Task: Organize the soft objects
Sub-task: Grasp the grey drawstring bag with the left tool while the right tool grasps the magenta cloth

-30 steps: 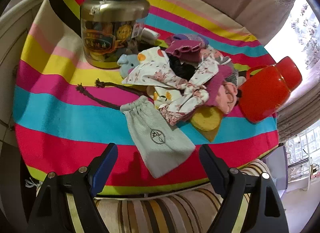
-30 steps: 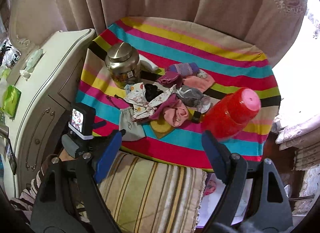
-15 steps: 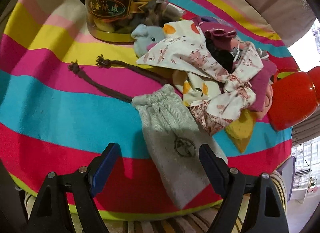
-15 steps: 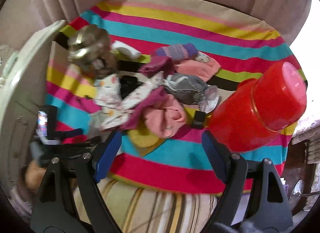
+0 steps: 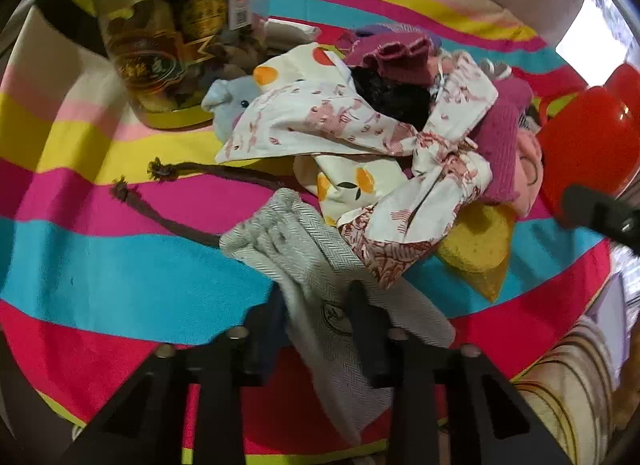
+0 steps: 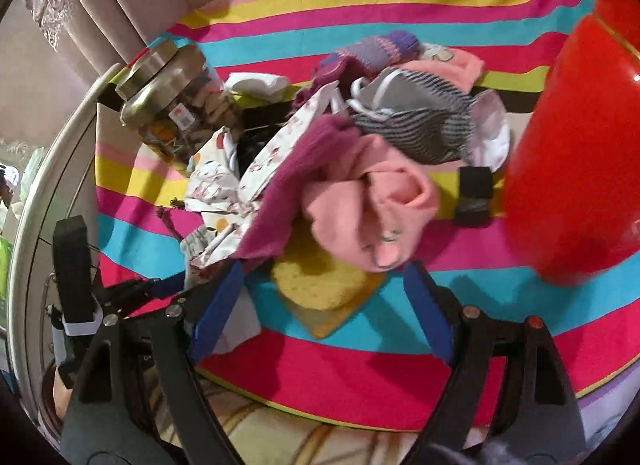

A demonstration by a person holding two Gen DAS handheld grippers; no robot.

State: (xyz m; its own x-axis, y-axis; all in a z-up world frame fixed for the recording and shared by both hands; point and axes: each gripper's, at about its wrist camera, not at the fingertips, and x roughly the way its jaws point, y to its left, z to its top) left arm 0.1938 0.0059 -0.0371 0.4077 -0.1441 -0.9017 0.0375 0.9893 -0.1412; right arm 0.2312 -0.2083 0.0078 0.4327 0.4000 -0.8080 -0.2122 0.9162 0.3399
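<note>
One left hand-held gripper (image 5: 318,319) clamping grey pouch (image 5: 320,265), round logo

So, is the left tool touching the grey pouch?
Touching. The left wrist view shows the left tool closed on the grey pouch, cloth pinched between its fingers.

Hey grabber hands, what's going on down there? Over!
Left gripper shut on grey drawstring pouch. Right gripper open, over the yellow cloth at the pile's edge. Floral cloth overlaps the pouch's far end.
</note>
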